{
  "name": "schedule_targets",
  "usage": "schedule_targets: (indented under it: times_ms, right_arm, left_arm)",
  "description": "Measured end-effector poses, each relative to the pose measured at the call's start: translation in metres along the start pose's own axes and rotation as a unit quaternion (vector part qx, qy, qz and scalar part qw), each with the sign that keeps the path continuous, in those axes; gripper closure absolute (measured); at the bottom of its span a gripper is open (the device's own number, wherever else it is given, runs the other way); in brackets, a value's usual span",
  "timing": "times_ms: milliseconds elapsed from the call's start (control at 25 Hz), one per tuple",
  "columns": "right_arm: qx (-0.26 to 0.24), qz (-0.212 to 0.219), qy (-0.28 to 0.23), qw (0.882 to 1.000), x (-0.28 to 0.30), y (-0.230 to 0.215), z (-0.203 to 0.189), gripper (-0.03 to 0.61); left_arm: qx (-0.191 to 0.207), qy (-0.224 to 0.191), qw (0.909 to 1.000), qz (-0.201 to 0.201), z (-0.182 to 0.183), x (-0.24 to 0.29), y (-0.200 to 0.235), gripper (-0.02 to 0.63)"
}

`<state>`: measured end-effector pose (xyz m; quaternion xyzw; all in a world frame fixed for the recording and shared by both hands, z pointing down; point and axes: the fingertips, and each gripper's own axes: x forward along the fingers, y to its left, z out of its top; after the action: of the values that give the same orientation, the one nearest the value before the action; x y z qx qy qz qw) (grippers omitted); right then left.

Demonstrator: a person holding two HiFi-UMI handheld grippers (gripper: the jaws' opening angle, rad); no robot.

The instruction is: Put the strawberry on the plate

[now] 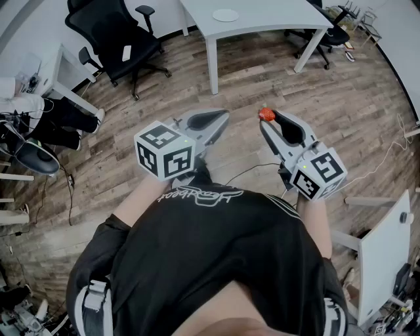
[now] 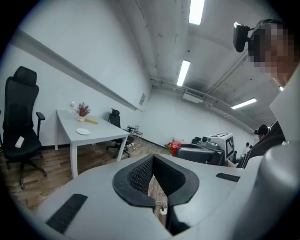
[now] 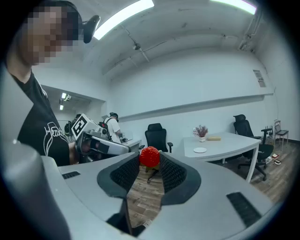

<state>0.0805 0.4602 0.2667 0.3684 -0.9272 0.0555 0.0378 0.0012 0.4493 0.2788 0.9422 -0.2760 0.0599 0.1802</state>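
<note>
I look down on a wood floor [image 1: 367, 98]: black office chair [image 1: 111, 36] at upper left, white table [image 1: 275, 18] along the top edge.

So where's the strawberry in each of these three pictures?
Head view: right of centre, the strawberry pinched at the tip of the right claw.
Left gripper view: small and red, right of centre, at the other claw's tip.
Right gripper view: dead centre, squeezed between that claw's black pads.
Shared landmark: the white plate on the white table, visible in all three.
</note>
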Motion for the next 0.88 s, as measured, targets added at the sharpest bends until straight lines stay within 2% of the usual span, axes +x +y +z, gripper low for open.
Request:
schedule_targets:
  times_ms: [440, 600, 880]
  right_arm:
    - [0.015, 0.007, 0.009, 1.0, -0.007, -0.006, -0.011, 0.451]
    - [0.021, 0.006, -0.002, 1.0, -0.008, -0.01, -0.01, 0.451]
    - [0.028, -0.012, -0.013, 0.999, -0.003, -0.026, -0.008, 0.451]
  left_arm:
    - [-0.004, 0.011, 0.9999, 0.003, -0.008, 0.007, -0.006, 0.607]
    - [-0.003, 0.013, 0.9999, 0.002, -0.008, 0.011, -0.004, 0.606]
    - [0.004, 0.013, 0.9998, -0.011, -0.003, 0.023, 0.006, 0.606]
